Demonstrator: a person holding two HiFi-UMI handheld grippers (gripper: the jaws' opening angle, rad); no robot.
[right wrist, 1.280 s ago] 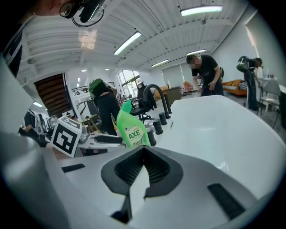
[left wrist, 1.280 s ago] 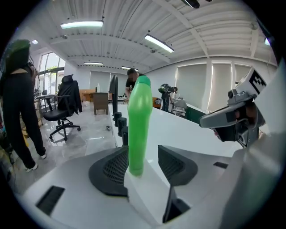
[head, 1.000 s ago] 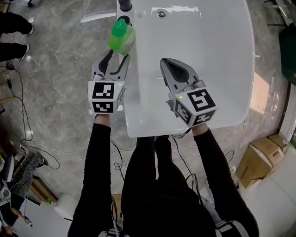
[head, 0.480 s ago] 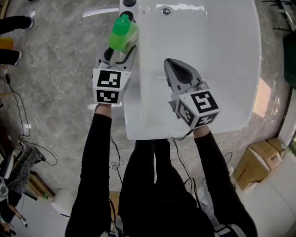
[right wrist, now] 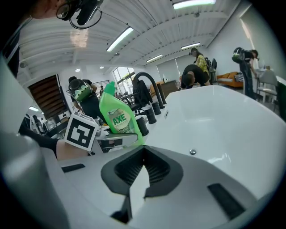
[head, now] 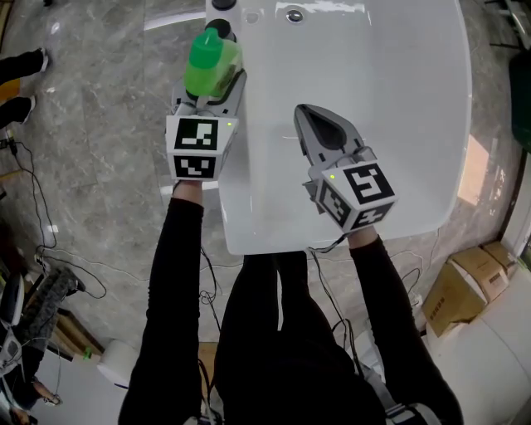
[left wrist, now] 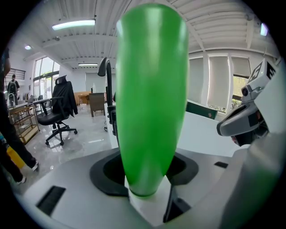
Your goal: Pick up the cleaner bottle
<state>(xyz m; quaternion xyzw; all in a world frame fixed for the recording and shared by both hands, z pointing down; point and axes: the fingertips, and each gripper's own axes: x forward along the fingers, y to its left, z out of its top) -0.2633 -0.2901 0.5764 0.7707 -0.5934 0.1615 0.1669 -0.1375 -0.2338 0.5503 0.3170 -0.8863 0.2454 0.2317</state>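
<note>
- Green, glossy plastic marks the cleaner bottle [head: 211, 62] in the head view. It stands upright on the left rim of a smooth white tub [head: 382, 108], with its rounded cap towards the camera, just beside a black tap fitting [head: 222, 10].
- In the same view the left gripper [head: 211, 93] reaches along both sides of the bottle's foot with its grey jaws. Its black-and-white marker cube [head: 197, 148] sits behind them.
- The right gripper [head: 309, 116] hangs over the basin, well apart from the bottle, with its jaws drawn to a single point. Grey veined stone floor [head: 99, 124] lies beside the tub.
- In the left gripper view the bottle [left wrist: 152, 98] fills the middle as a tall, plain green column that narrows to its foot. The jaws have just been opening and stand spread at their widest, with the bottle between them. Whether the pads touch it cannot be told.
- In the right gripper view the bottle [right wrist: 115, 117] shows a flat-sided body, a bent neck and a white-and-green label reading AXE.
- The left gripper's jaw lies by the bottle's base, and a curved black tap [right wrist: 147, 87] rises behind it.
- The right gripper's own ribbed black pads are pressed together with nothing between them.
</note>
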